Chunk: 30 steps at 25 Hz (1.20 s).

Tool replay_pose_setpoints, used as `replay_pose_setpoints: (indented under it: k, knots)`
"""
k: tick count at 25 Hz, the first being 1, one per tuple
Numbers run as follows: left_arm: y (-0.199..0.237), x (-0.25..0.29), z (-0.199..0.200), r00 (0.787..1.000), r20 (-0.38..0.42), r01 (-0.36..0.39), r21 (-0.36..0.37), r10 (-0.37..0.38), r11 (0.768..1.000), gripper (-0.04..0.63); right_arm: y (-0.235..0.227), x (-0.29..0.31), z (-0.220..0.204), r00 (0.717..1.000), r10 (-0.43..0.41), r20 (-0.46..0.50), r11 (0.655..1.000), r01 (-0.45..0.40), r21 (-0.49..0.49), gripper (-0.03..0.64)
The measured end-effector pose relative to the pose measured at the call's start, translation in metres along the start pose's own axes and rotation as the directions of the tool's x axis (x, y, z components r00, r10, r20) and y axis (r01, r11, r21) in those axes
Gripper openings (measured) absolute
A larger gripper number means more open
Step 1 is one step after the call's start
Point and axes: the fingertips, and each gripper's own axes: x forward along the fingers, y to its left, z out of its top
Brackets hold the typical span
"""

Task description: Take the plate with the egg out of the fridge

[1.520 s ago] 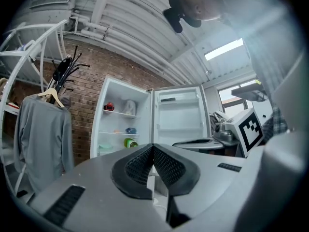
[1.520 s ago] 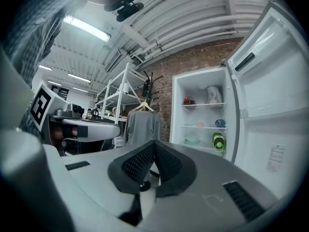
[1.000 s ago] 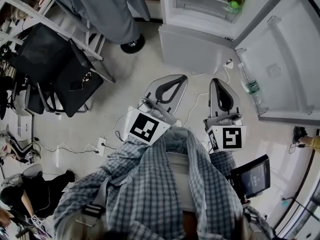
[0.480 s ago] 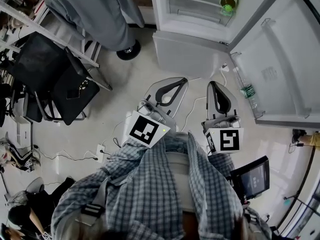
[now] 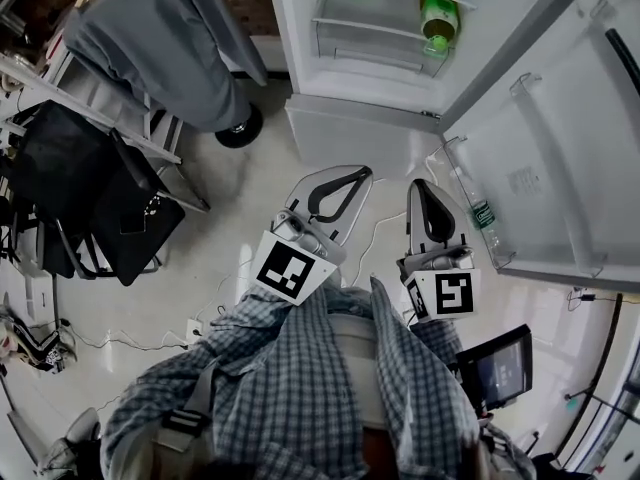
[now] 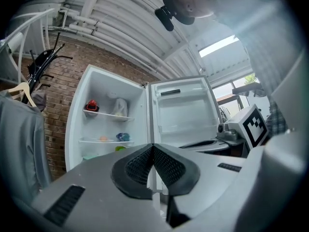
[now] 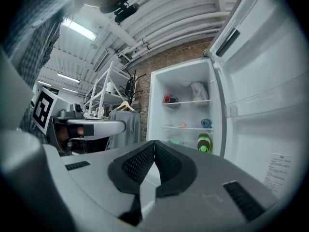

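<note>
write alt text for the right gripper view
The right gripper, jaws shut and empty, points at an open fridge whose shelves hold a green bottle and small items. Its door stands wide at right; the left gripper shows at left.

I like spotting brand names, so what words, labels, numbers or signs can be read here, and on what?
No words can be read.
Sticker on the fridge door: print too small.
Bottle label in that door: blurred.
Square markers: black-and-white patterns, no words.
Screen: too dim to read.
</note>
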Motion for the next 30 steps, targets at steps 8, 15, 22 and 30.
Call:
replay_pose_setpoints:
  k: [8,15,22,30]
  knots:
    - [0.047,0.05,-0.003,0.998,0.009,0.062,0.006,-0.062,0.998,0.006,-0.024,0.06,0.002,0.999,-0.039,-0.006,0.999,0.039,-0.015,0.006]
    - [0.101,0.083,-0.002,0.996,0.032,0.086,-0.051,-0.084,0.995,0.006,-0.04,0.114,0.015,0.997,-0.075,0.016,0.997,0.075,-0.021,0.006]
    - [0.146,0.108,-0.008,0.994,0.028,0.104,-0.061,-0.102,0.993,0.006,-0.05,0.164,0.017,0.995,-0.094,0.022,0.995,0.094,-0.034,0.006]
    - [0.178,0.119,-0.021,0.996,0.007,0.092,-0.09,-0.091,0.992,0.006,-0.057,0.194,0.001,0.992,-0.123,-0.025,0.992,0.122,-0.031,0.006]
